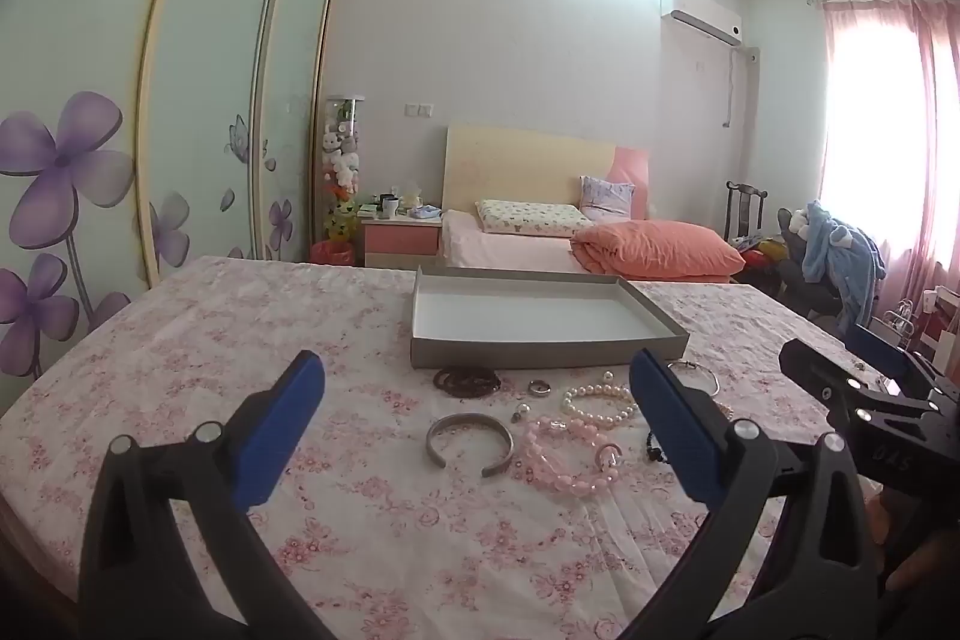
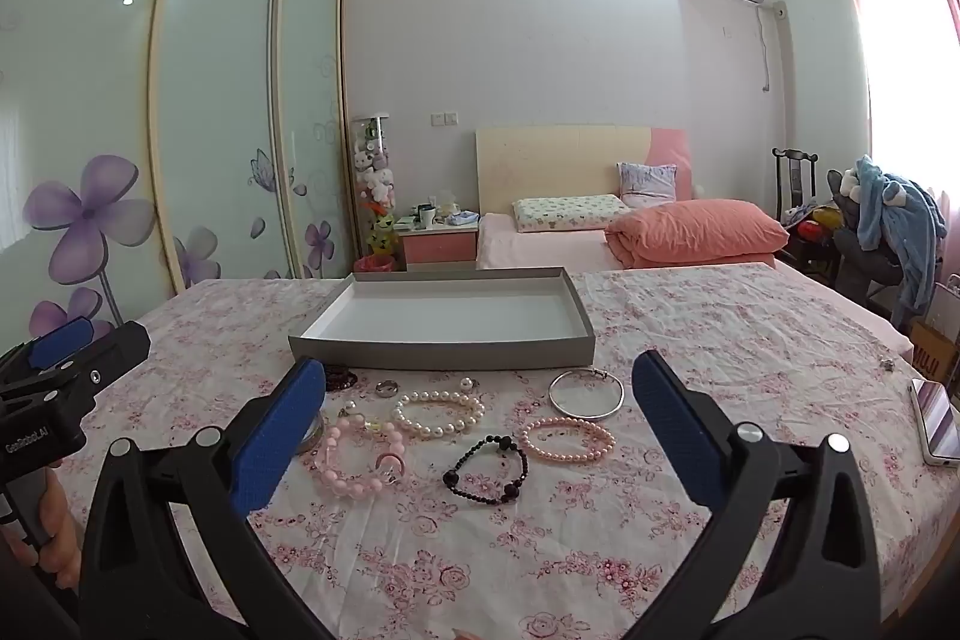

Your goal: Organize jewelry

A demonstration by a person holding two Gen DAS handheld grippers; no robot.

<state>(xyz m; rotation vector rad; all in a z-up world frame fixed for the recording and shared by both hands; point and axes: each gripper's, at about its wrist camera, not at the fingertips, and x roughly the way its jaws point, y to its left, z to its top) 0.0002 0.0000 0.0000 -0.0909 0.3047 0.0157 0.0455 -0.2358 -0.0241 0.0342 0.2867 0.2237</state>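
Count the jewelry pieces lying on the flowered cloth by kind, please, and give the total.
Beaded bracelets: 5 (dark brown bead bracelet, white pearl bracelet, translucent pink bead bracelet, black bead bracelet, small pink pearl bracelet)
Metal bangles: 2 (open grey metal cuff, thin silver bangle)
Rings: 1 (grey metal ring)
Small pearl pieces: 2 ()
Total: 10

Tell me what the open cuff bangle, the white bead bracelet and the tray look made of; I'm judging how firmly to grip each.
The open cuff bangle looks like brushed grey metal, with a dull, even sheen. The white bead bracelet looks like pearls or imitation pearl: round, glossy cream beads with soft highlights. The tray seems to be matte grey cardboard with a white lining and thin, straight walls, though plastic cannot be ruled out.
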